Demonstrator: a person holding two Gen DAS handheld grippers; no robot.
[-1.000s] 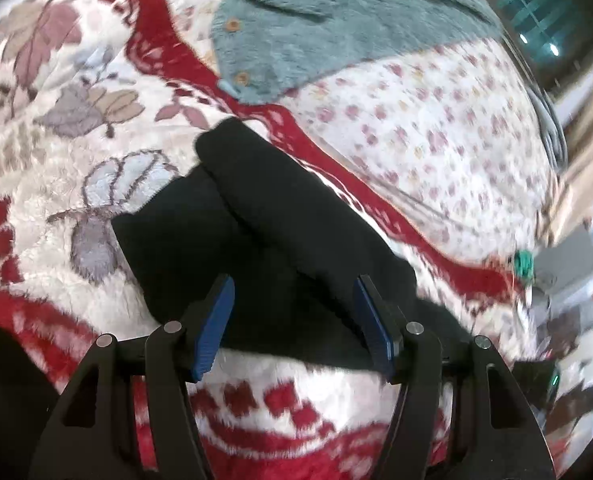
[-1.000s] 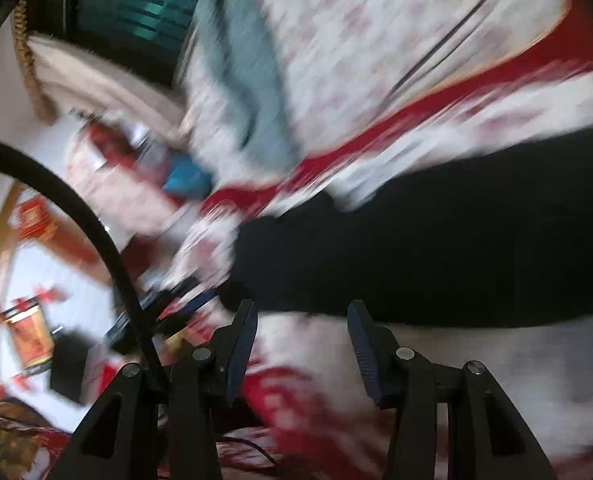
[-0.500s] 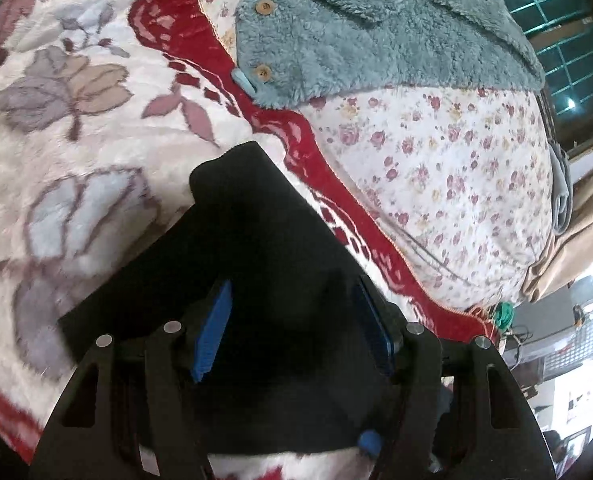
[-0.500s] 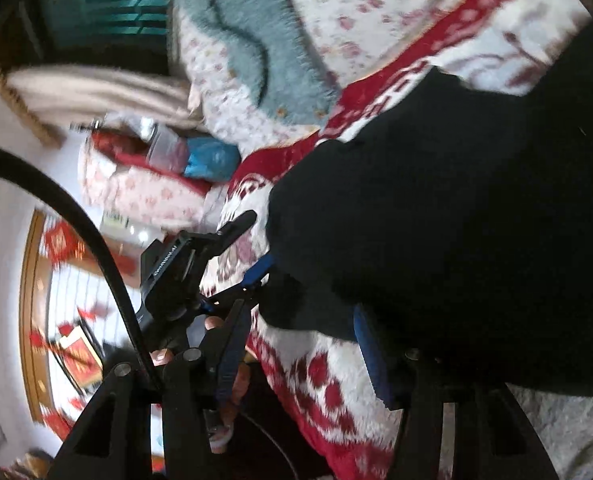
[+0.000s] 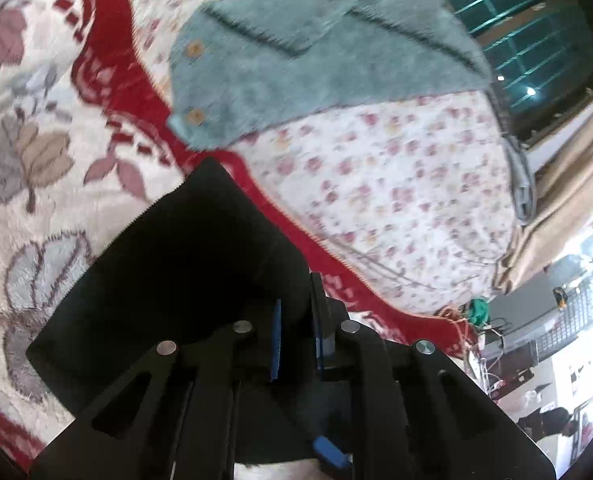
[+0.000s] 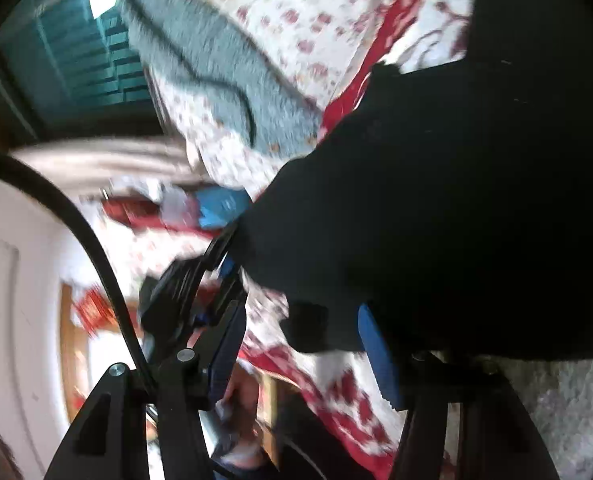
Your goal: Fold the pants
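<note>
Black pants [image 5: 168,280] lie folded on a red-and-cream floral blanket [image 5: 36,152], near a teal fleece cardigan [image 5: 296,64] on a flowered sheet [image 5: 396,200]. Left tongs [image 5: 296,334] are closing, blue pads pinching a pants fold. Right tongs [image 6: 300,344] are opening, spread around a pants edge, pads not pressing it.

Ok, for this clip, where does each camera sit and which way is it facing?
Left wrist: on the left gripper, looking down along its fingers at the black pants on the red patterned blanket, teal fleece jacket beyond; the fingers are closing on a pants fold.
Right wrist: on the right gripper, rolled, facing across the bed edge; its fingers are opening around a pants corner, the left gripper and a hand showing.
Shared: pants, blanket, jacket, floral sheet.
</note>
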